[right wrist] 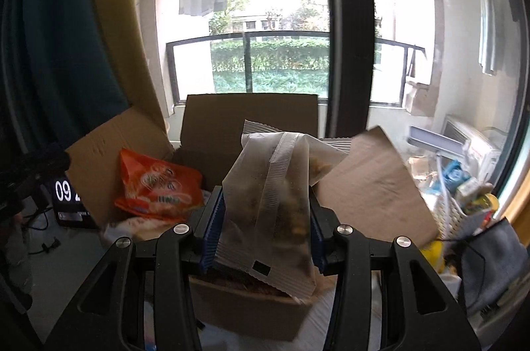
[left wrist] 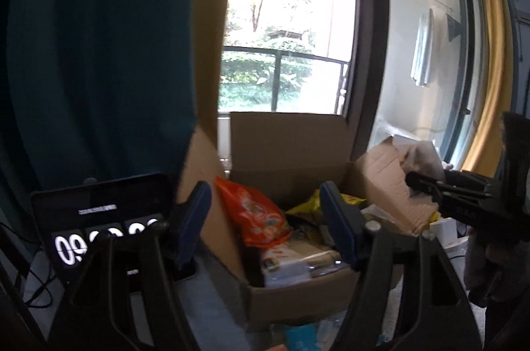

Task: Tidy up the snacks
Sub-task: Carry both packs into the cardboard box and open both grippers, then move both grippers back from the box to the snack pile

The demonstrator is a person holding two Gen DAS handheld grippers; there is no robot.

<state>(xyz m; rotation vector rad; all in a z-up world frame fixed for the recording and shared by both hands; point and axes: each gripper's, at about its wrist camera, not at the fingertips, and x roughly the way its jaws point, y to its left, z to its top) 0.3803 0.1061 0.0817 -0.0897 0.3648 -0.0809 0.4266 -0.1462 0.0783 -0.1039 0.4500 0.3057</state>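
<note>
A: Left wrist view. Left gripper fingers stand well apart, nothing between them. Beyond them, open cardboard box; orange snack bag leans inside at its left wall, yellow packet behind.

B: Right wrist view. Right gripper fingers clamp a translucent snack pouch, held above the box's near edge. Orange bag sits inside, left.

A: Risk?

B: Pouch hangs loose; if released early it could catch the right flap and drop outside.
</note>
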